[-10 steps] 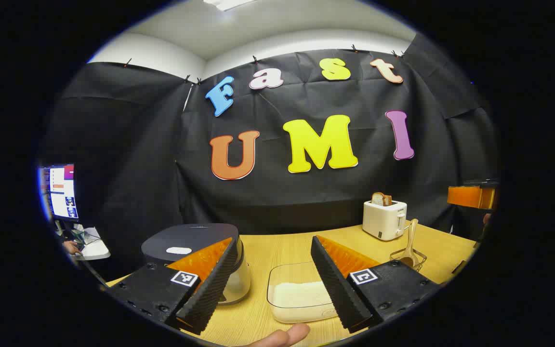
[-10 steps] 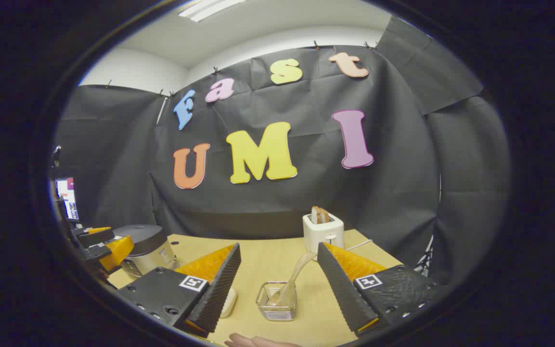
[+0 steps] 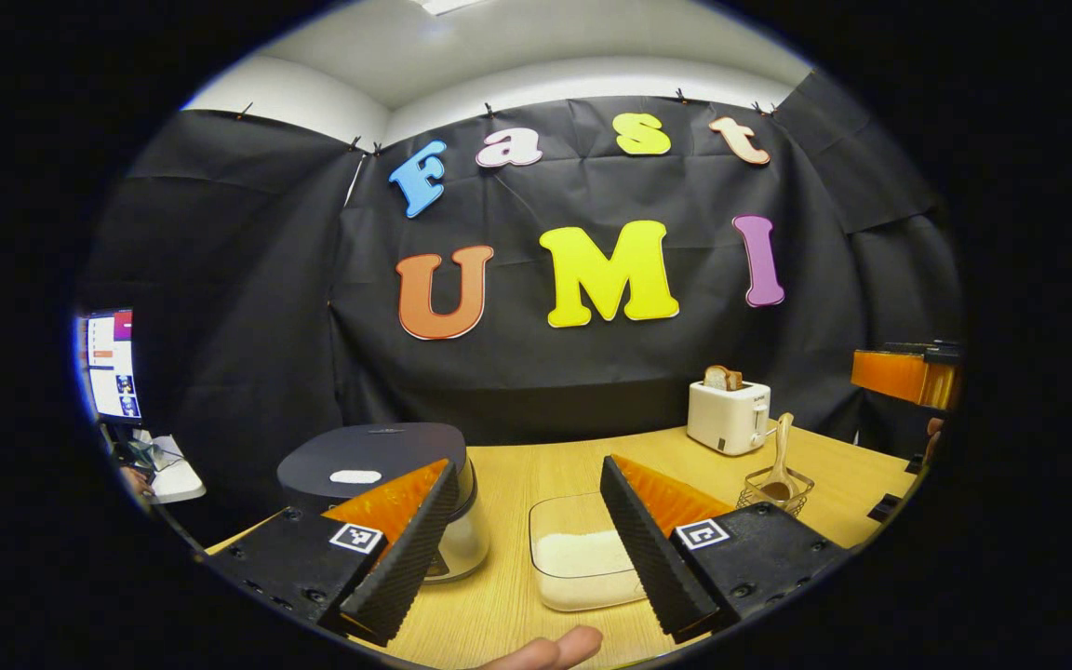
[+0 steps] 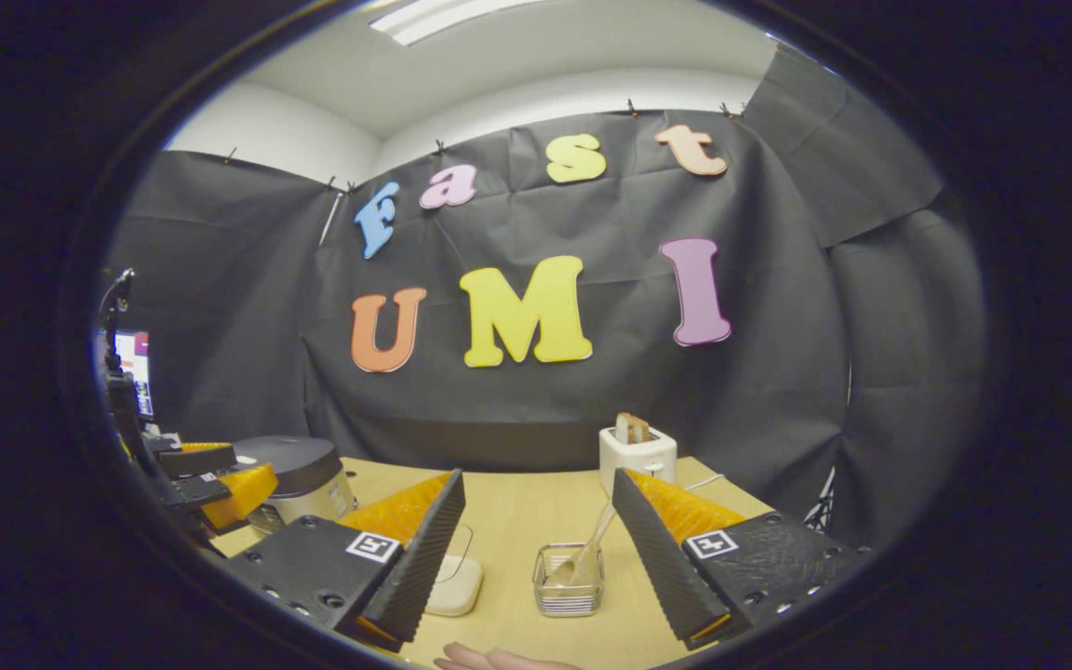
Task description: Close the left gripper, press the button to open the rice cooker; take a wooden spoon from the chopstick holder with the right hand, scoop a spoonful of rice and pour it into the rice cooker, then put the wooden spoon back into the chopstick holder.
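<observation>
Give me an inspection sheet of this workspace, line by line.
Surface: wooden table, bare between items.
Job's things: rice cooker lid down; clear rice container with rice; wooden spoon standing in wire chopstick holder.
Clutter: toaster holding bread.
Grippers: left gripper open, empty; right gripper open, empty, facing the holder.
Cables: cord behind toaster.
Surroundings: monitor at left, black cloth wall.

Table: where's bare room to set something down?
Bare table lies between the rice cooker and toaster, behind the rice container. Another bare strip runs in front of the chopstick holder. It is crowded around the toaster and holder with the wooden spoon.
</observation>
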The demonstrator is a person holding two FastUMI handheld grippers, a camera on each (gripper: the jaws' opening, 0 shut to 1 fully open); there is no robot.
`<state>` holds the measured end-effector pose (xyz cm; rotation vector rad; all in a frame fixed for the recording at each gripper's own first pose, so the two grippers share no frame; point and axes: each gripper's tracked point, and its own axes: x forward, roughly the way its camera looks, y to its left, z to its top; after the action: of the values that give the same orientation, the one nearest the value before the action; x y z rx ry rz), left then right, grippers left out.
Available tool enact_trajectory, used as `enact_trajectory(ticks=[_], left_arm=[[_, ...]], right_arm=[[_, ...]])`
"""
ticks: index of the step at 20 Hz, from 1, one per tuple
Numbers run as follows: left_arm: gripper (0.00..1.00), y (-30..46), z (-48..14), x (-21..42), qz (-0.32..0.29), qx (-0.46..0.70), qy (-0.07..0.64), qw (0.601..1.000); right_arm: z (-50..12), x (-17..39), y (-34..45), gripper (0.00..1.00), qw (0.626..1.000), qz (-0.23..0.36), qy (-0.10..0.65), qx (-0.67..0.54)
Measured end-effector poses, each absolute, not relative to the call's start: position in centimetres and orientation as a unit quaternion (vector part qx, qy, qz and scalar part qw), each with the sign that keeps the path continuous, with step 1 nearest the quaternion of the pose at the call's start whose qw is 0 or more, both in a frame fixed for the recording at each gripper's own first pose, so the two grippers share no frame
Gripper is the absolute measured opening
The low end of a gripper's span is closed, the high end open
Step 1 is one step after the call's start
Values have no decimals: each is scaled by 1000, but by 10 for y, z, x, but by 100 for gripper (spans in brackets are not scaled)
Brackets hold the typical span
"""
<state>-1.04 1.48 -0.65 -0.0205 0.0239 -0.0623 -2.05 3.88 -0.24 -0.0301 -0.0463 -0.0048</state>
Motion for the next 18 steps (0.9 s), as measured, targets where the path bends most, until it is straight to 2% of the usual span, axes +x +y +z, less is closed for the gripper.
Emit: enact_trajectory(ticks=[1, 3, 4, 5, 6, 7, 8, 11, 12, 13, 14, 15, 17, 18], left_arm=[[98, 14, -6, -11, -32, -12, 12, 999], [98, 15, -6, -12, -26, -8, 10, 1000], [92, 17, -6, -12, -20, -6, 11, 1000], [98, 19, -7, -11, -16, -5, 13, 1000], [98, 21, -5, -11, -14, -5, 11, 1000], [98, 24, -4, -11, -10, -6, 10, 1000], [96, 29, -1, -8, -3, -8, 10, 1000], [76, 54, 0, 2, 11, -19, 25, 999], [74, 63, 0, 7, 15, -17, 34, 999], [65, 70, 0, 9, 17, -13, 40, 999], [59, 79, 1, 13, 19, -9, 44, 999], [41, 87, 1, 17, 23, -6, 49, 999], [28, 105, 1, 22, 33, -12, 60, 998], [22, 113, 3, 25, 37, -18, 64, 997]], right_arm=[[-3, -20, 38, 95, 1000, -2, -22, -18], [-5, -20, 39, 95, 999, 1, -23, -25], [-6, -20, 40, 95, 999, 4, -22, -28], [-9, -20, 38, 95, 999, 6, -22, -30], [-9, -20, 35, 91, 999, 6, -22, -31], [-9, -21, 31, 95, 999, 5, -23, -30], [-9, -20, 28, 91, 999, 4, -24, -28], [-10, -18, 18, 91, 999, -1, -28, -21], [-11, -18, 17, 91, 999, -1, -27, -18], [-13, -17, 15, 95, 1000, -1, -26, -15], [-13, -16, 14, 95, 1000, -1, -24, -12], [-15, -17, 13, 95, 1000, 0, -23, -10], [-16, -16, 12, 95, 1000, 1, -21, -7], [-16, -15, 10, 91, 1000, 1, -21, -6]])
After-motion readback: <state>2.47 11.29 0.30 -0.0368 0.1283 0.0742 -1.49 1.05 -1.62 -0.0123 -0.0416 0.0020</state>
